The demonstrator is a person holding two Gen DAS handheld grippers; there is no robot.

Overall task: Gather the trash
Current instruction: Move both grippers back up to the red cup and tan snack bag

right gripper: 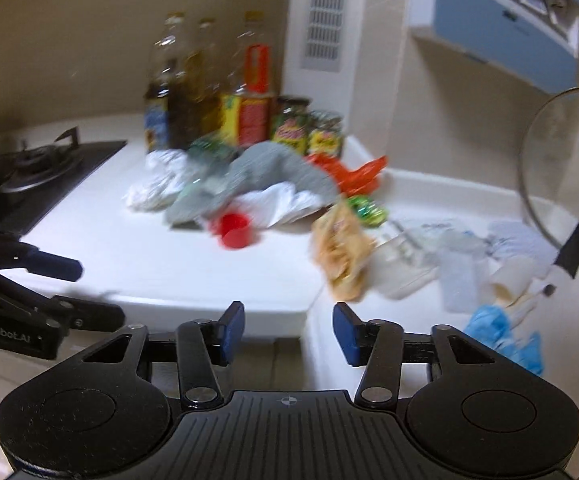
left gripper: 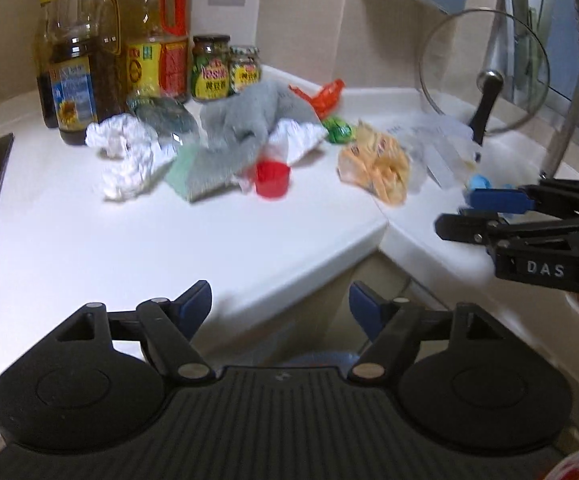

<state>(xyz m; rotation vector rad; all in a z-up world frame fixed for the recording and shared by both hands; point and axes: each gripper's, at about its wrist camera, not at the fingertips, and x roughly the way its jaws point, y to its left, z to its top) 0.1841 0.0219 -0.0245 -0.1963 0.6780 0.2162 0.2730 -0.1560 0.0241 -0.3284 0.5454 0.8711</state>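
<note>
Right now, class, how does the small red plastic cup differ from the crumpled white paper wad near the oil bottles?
The small red plastic cup is rigid, smooth and round; the crumpled white paper wad is creased and shapeless. The cup looks smaller, the wad broader. The cup lies nearer the counter's front edge. Both rest on the white countertop, untouched.

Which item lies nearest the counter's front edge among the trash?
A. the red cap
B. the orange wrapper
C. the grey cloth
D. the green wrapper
A: the red cap sits forward of the grey cloth, green wrapper and orange wrapper, which lie further back toward the jars on the counter.
</note>
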